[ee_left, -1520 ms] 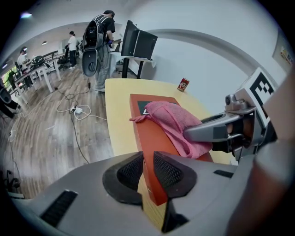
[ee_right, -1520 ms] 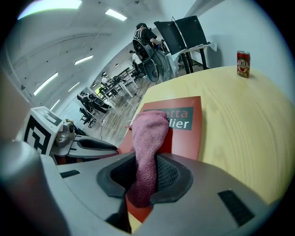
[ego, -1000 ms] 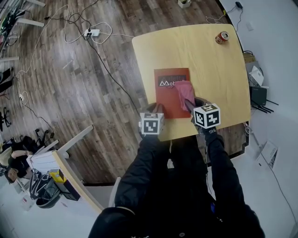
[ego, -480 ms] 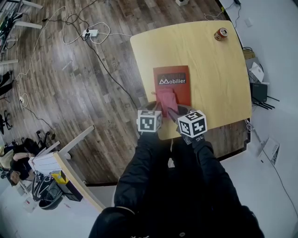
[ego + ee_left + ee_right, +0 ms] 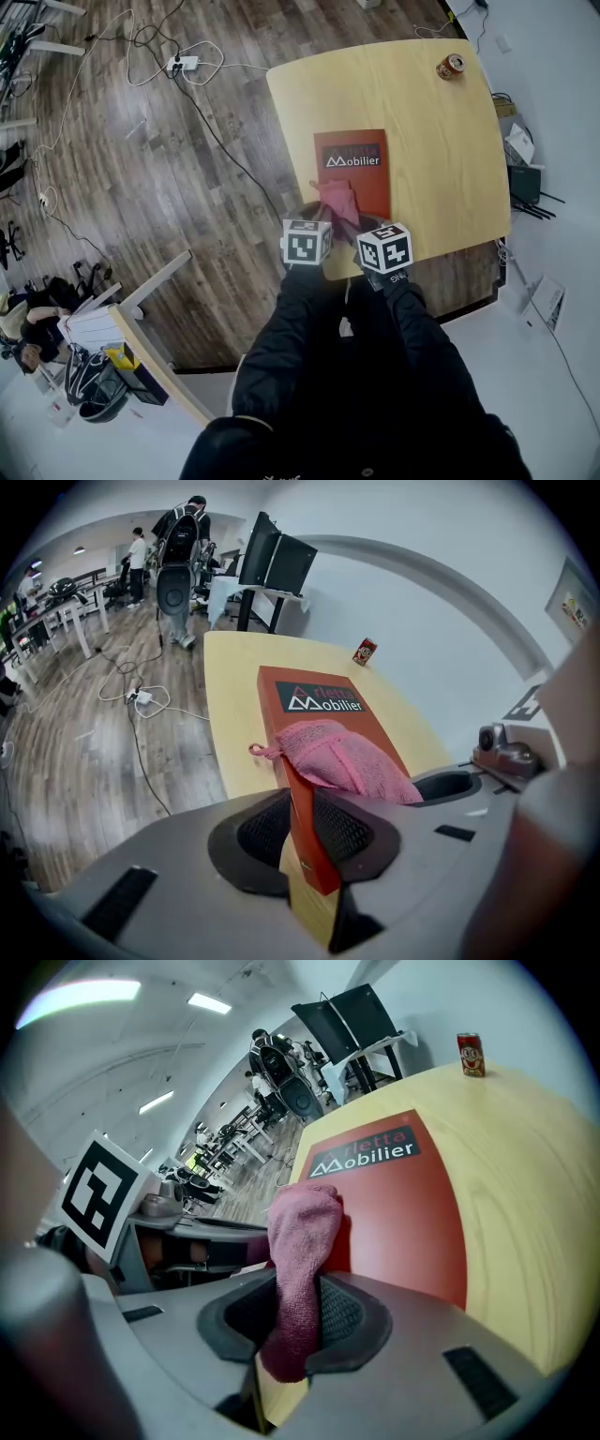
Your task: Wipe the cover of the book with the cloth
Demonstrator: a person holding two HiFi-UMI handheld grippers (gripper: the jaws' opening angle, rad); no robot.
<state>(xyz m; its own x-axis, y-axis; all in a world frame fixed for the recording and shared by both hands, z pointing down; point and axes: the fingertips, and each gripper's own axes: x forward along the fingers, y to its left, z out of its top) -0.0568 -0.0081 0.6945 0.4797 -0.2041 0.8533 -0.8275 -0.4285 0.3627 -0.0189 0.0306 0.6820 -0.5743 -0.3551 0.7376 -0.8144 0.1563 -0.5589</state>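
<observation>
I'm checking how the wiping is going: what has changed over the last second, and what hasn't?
The right tool, shut on the cloth, dragged it across the book from the cover's right side to its near left part, uncovering the title. The left tool stayed clamped on the book's near left corner; book, can and table kept their places.
</observation>
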